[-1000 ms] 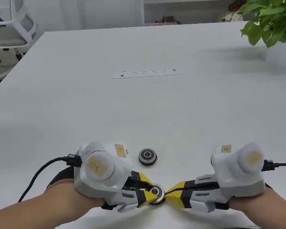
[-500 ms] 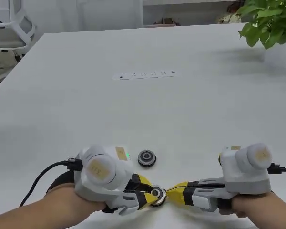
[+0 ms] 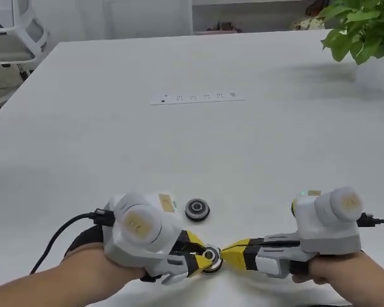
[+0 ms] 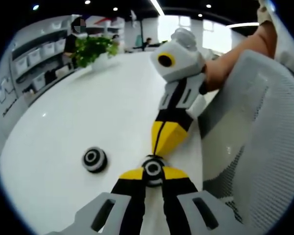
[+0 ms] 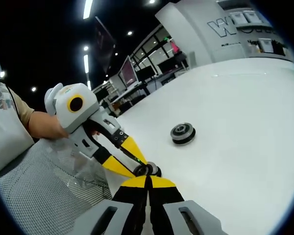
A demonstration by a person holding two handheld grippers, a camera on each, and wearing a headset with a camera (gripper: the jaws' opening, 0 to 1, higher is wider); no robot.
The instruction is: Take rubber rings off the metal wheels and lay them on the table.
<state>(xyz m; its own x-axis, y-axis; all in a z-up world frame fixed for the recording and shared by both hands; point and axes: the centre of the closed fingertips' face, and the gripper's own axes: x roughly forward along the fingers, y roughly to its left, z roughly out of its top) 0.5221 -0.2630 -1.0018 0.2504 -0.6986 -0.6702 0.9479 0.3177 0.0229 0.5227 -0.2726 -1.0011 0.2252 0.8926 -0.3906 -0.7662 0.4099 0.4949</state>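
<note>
Your left hand-held gripper (image 3: 203,258) clamps a wheel (image 3: 210,257) by the desk's (image 3: 243,160) near edge. Your right hand-held gripper (image 3: 226,253) is closed, its tip seemingly touching that wheel. A second wheel (image 3: 198,209) lies just beyond.

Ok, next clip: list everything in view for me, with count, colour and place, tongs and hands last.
table: one, white, across the head view.
loose wheel: one, metal with black rubber ring, lying on the table beyond the tongs.
held wheel: one, metal with dark rim, between the tong tips.
socket strip: one, white, mid-table.
plant: one, green, far right.
pot: one, white, under the plant.
office chair: one, white, far left.
cable: one, black, trailing from the left tongs.
left tongs: white, yellow-black jaws, shut on the held wheel.
right tongs: same colours, shut, tip at the held wheel.
hands: two, one holding each tongs.
</note>
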